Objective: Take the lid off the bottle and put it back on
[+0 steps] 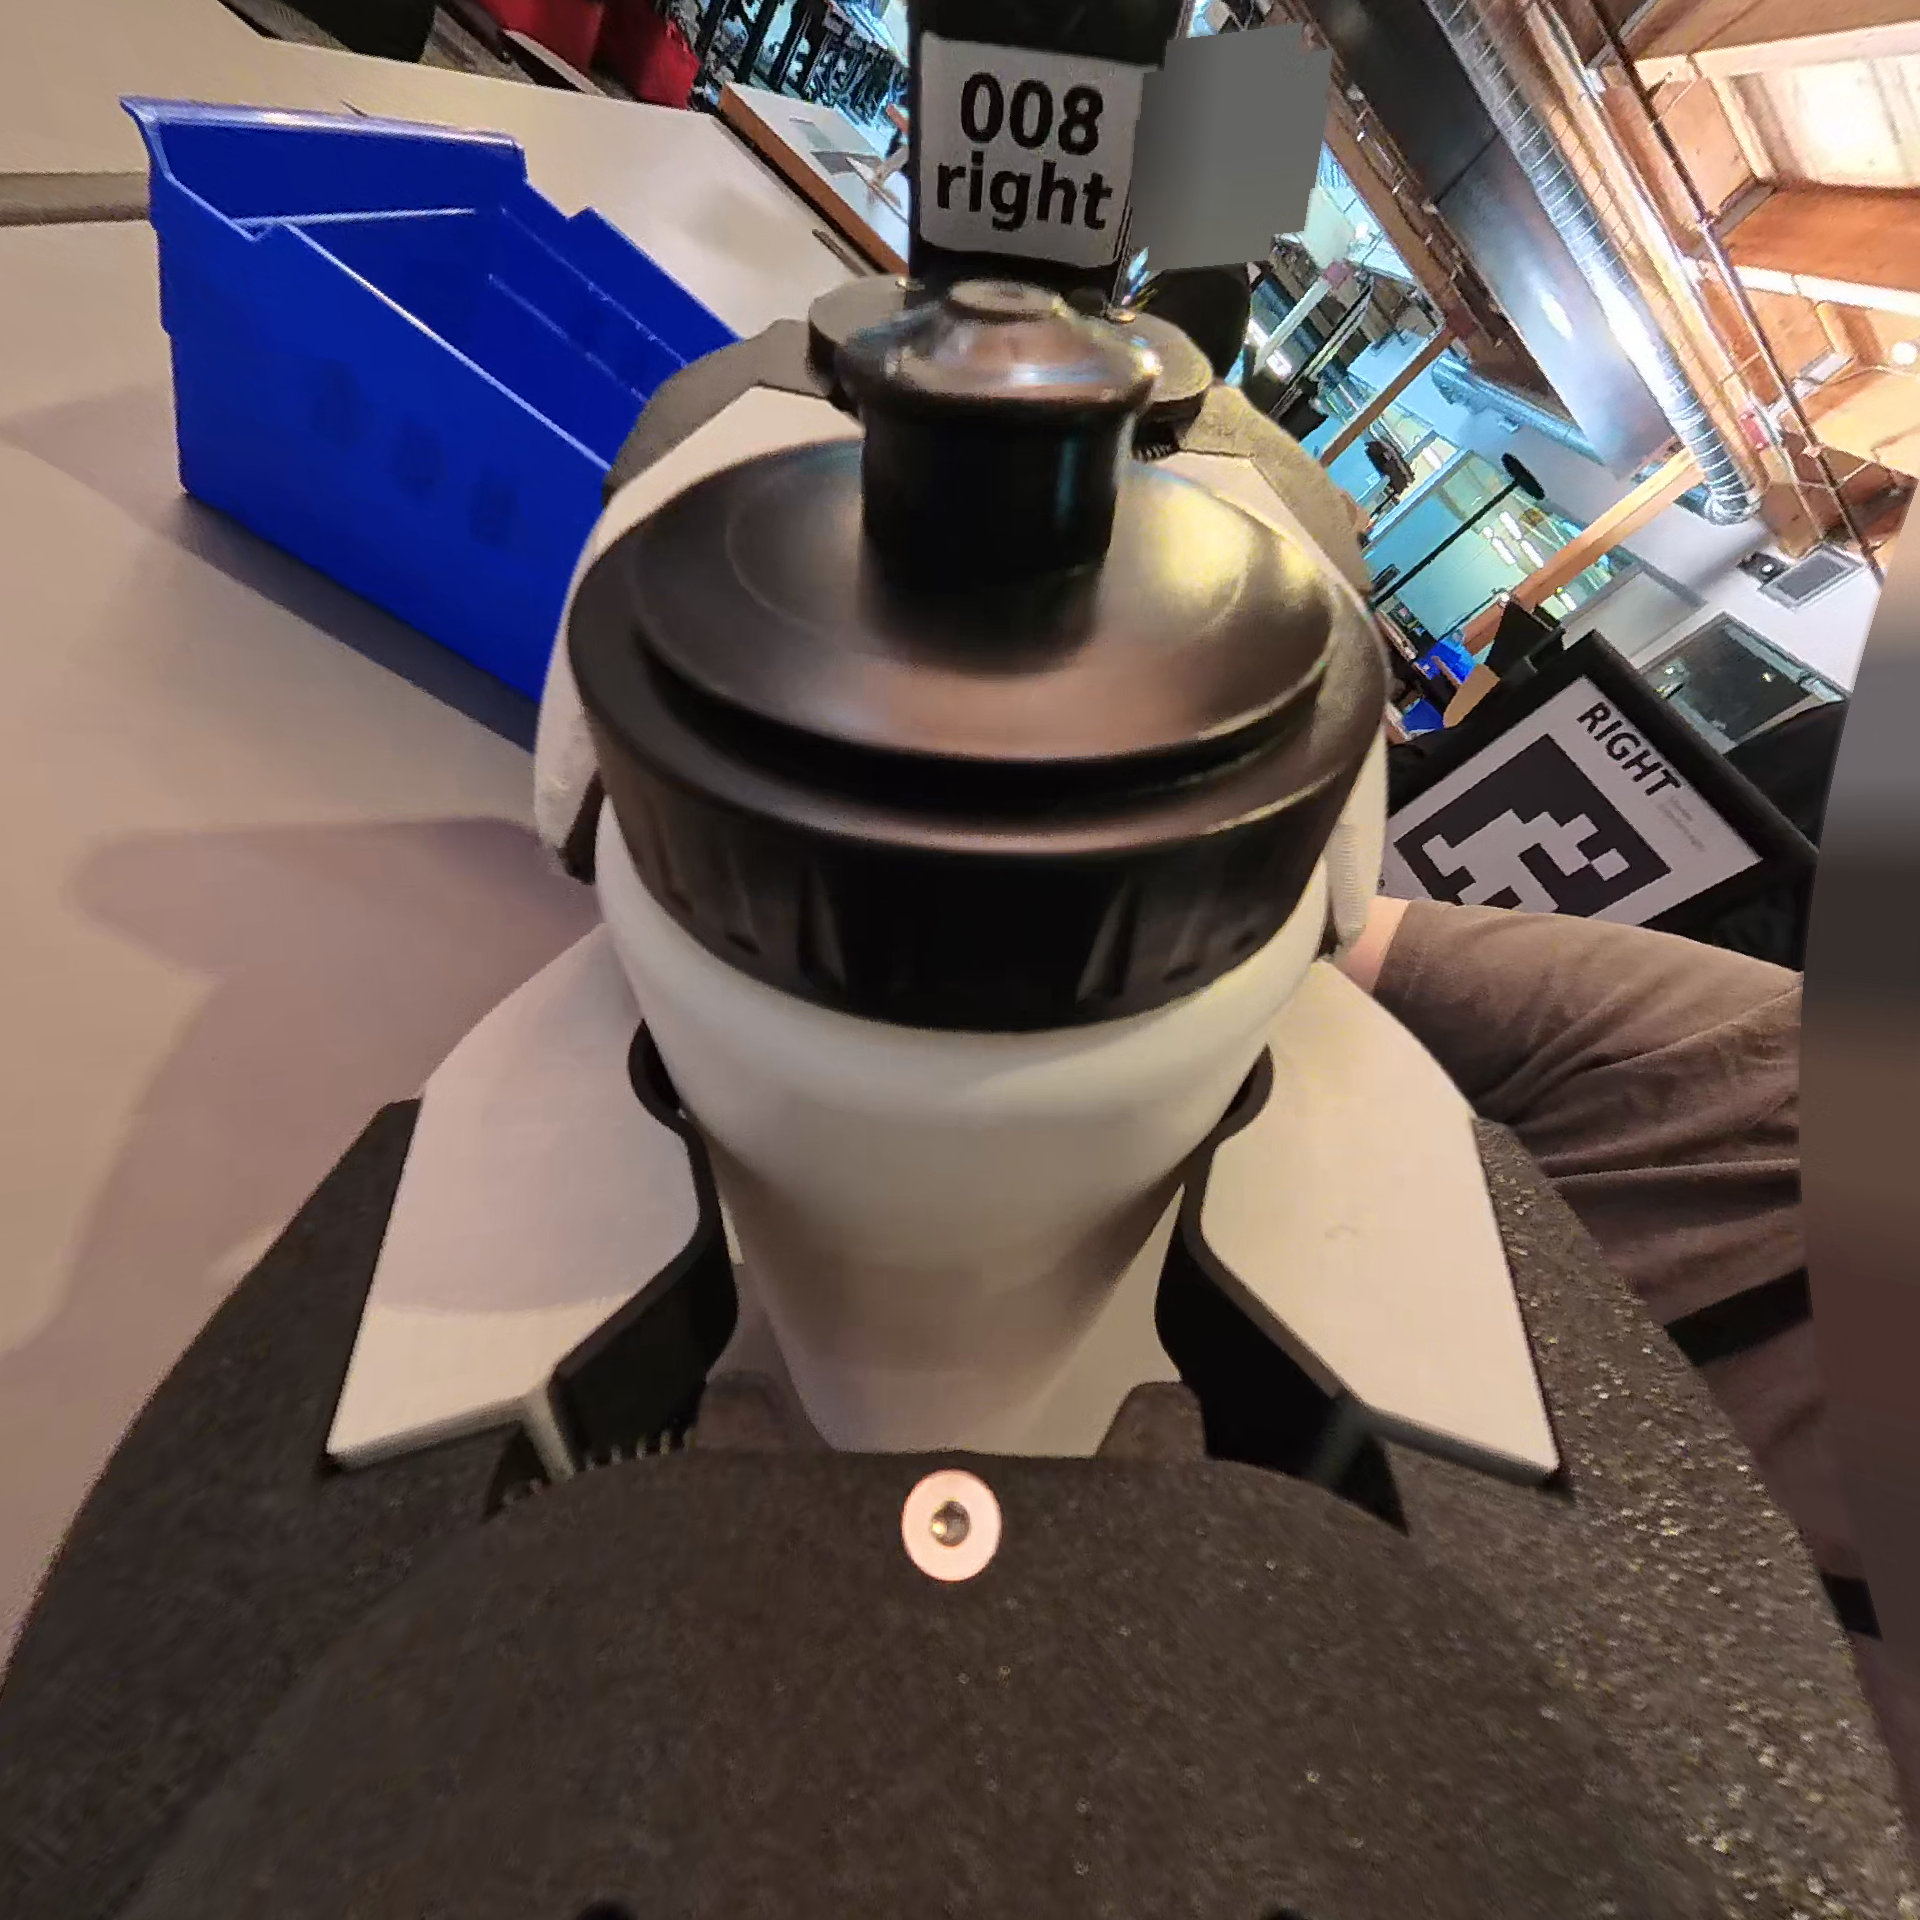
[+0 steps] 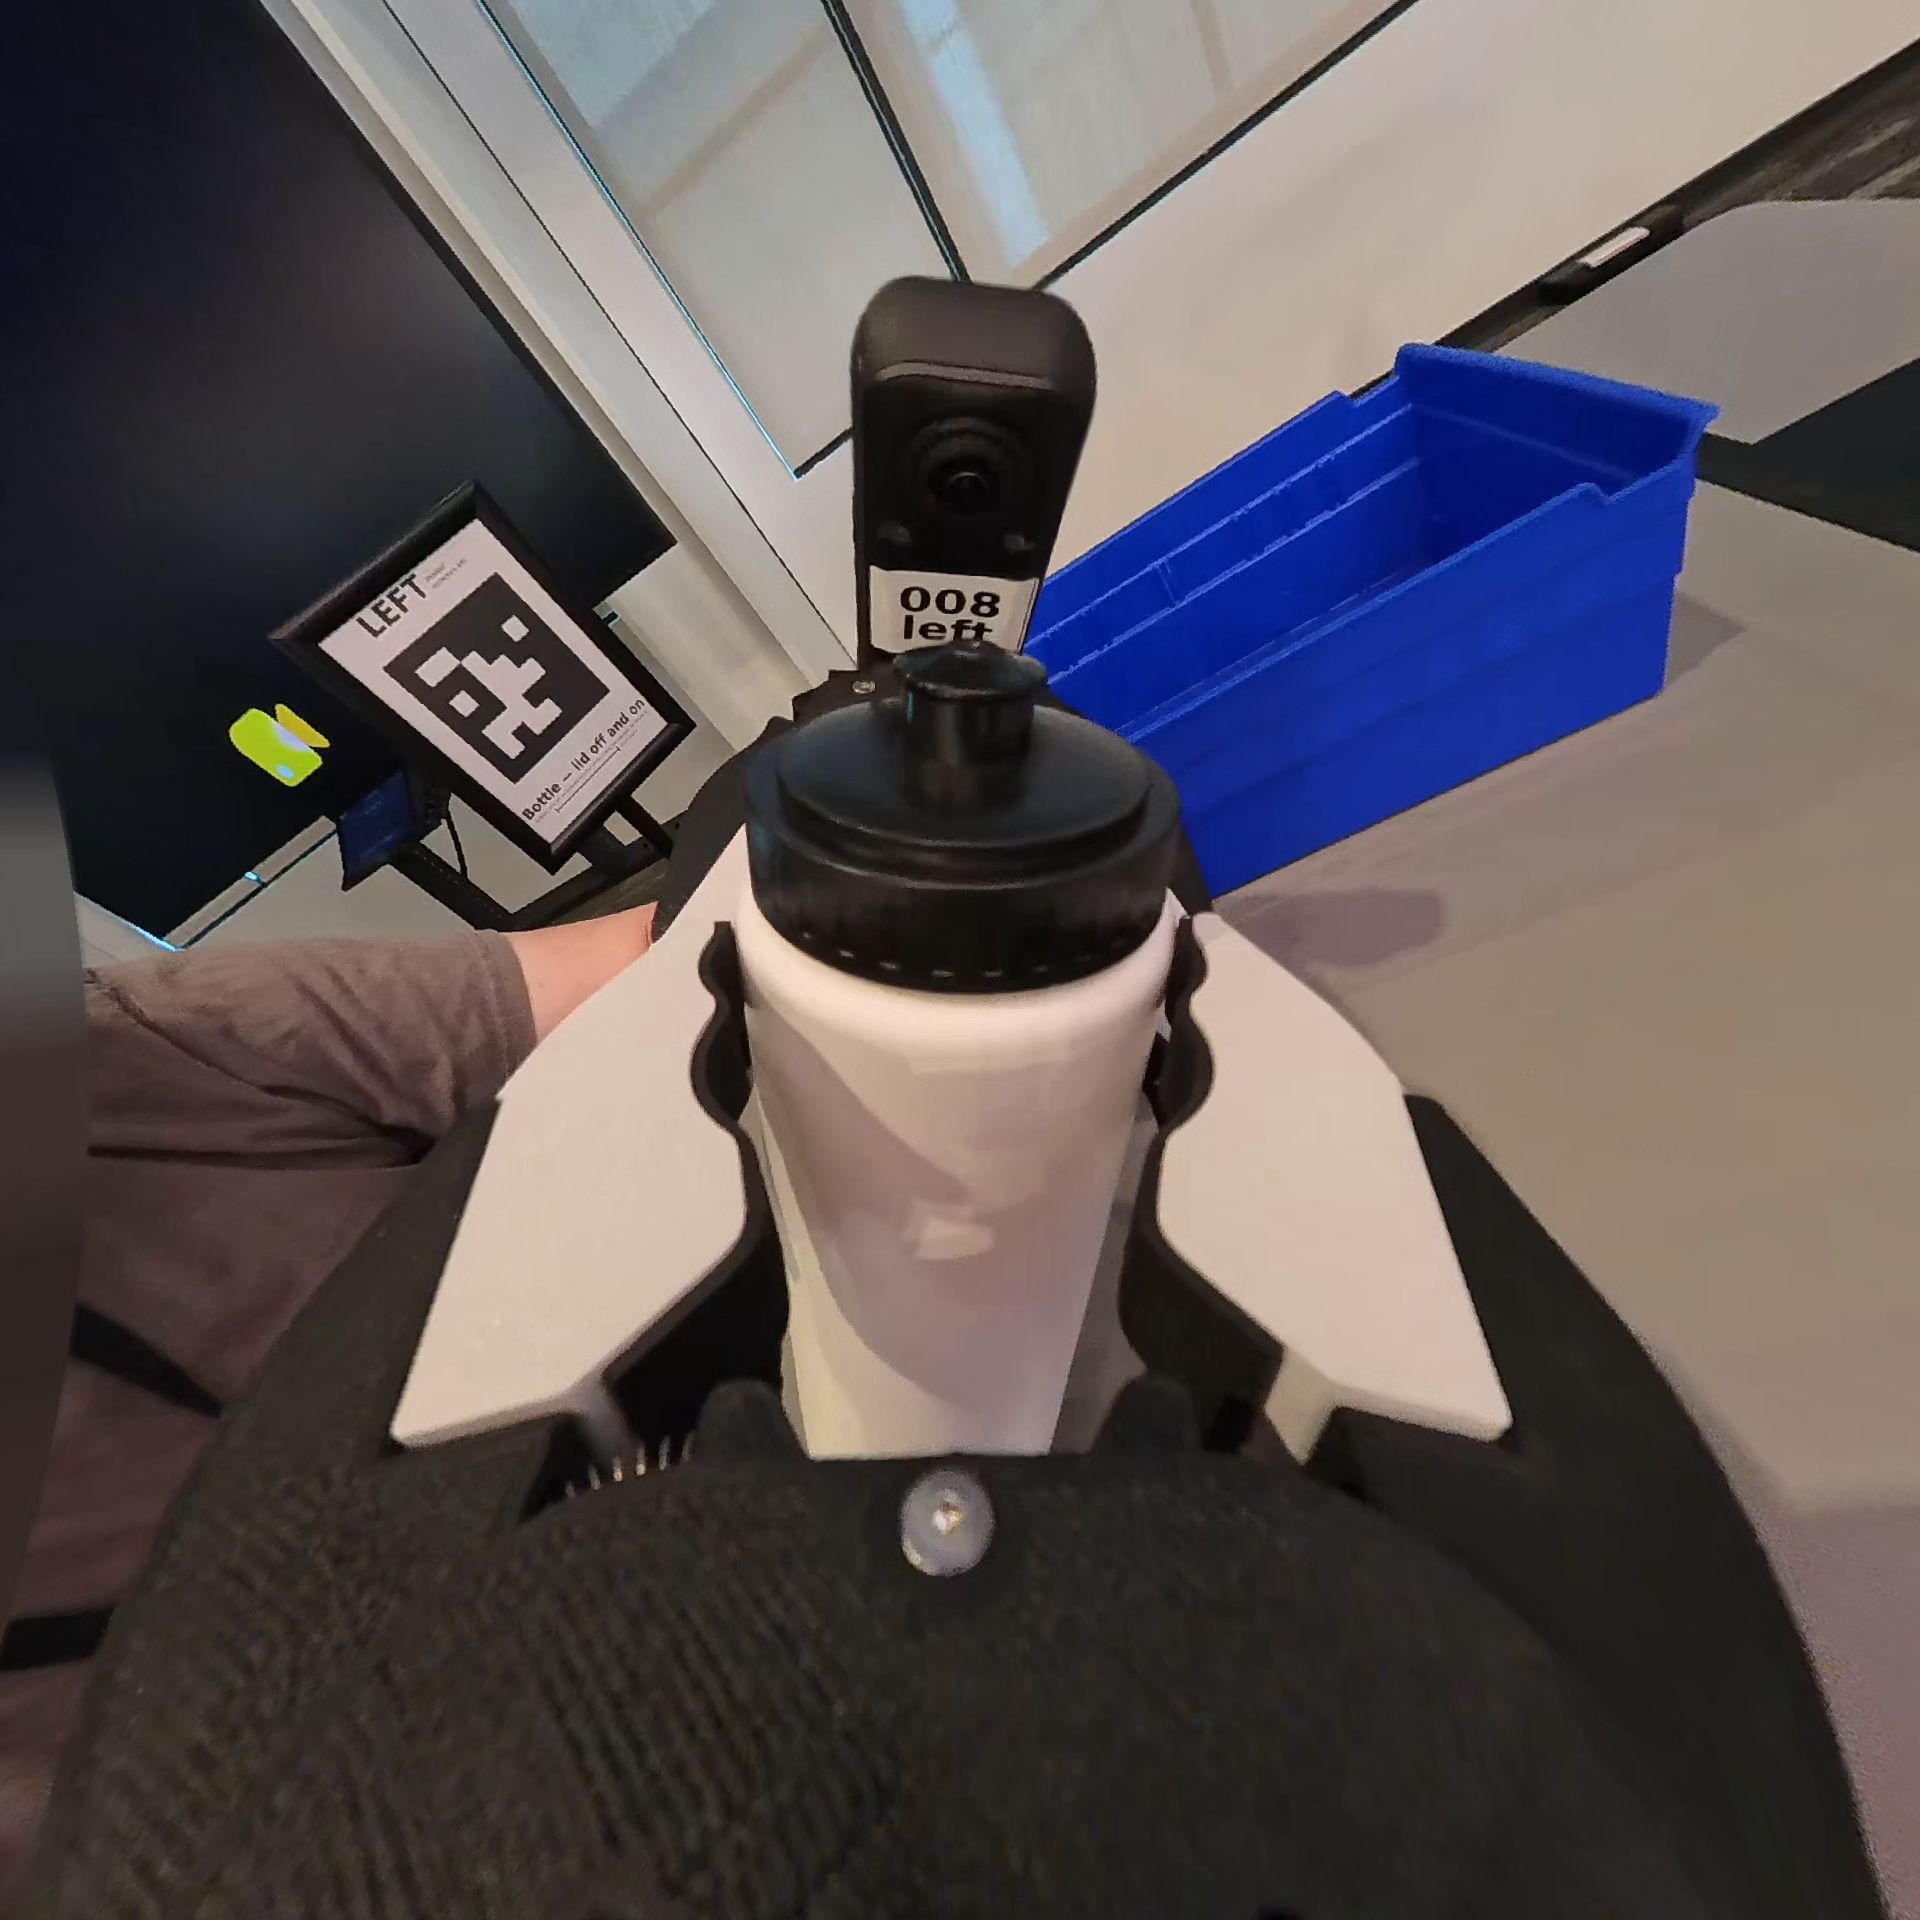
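Note:
A white bottle [image 1: 935, 1164] with a black screw lid [image 1: 966, 831] and a pull spout stands upright between both grippers, which face each other. My left gripper [image 1: 951, 1081] is shut on the white shoulder just under the lid. My right gripper [image 1: 961, 800] comes in from the far side, and its white fingertips [image 1: 561, 748] press the lid's ribbed rim. In the right wrist view the right gripper [image 2: 956, 935] closes around the lid [image 2: 956, 862], which sits on the bottle [image 2: 935, 1164]. The bottle's base is hidden.
A blue plastic bin [image 1: 416, 364] lies on the grey table [image 1: 208, 727] just beyond the bottle; it also shows in the right wrist view [image 2: 1403, 592]. Marker signs on stands [image 1: 1579, 810] [image 2: 488, 686] and a person's sleeves [image 1: 1558, 1091] [image 2: 260, 1091] sit off the table edge.

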Motion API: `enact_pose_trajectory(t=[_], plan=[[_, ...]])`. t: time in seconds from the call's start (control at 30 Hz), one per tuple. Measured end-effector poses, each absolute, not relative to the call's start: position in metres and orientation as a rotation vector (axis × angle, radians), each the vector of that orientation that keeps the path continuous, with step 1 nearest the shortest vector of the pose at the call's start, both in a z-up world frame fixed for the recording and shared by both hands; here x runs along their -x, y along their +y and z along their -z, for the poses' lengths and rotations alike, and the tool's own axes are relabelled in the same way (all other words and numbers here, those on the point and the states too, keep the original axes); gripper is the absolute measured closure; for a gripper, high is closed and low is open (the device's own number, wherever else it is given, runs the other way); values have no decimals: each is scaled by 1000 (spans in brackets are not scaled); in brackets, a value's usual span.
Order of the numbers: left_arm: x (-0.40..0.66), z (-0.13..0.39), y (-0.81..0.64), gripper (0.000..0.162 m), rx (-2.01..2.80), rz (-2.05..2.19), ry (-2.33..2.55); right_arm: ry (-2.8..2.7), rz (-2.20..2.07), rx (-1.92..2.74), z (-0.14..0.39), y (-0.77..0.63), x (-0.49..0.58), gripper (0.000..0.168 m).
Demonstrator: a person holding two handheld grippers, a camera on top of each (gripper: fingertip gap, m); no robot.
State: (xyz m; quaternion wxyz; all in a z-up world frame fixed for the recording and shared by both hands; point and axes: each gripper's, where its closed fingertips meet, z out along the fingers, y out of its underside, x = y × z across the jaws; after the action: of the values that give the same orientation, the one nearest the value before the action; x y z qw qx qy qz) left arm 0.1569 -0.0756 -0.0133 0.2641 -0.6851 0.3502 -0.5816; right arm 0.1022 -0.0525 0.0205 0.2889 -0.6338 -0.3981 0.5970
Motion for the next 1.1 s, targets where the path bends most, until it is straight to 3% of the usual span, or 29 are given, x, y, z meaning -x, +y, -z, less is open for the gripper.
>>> enact_pose_trajectory(t=[0.43,0.63,0.77,1.1], plan=[[-158,14,-75,59,1848,1578,955,-1072,-1582,1718,-19,-53,-103,88],[-157,22,-66,59,1723,1201,1127,-1166,-1385,1560,-47,-57,-117,83],[-157,7,-64,59,1600,1130,1107,-1325,-1160,1583,-30,-63,-114,76],[-157,19,-62,59,1558,890,1206,-1431,-1022,1555,-12,-69,-100,81]])
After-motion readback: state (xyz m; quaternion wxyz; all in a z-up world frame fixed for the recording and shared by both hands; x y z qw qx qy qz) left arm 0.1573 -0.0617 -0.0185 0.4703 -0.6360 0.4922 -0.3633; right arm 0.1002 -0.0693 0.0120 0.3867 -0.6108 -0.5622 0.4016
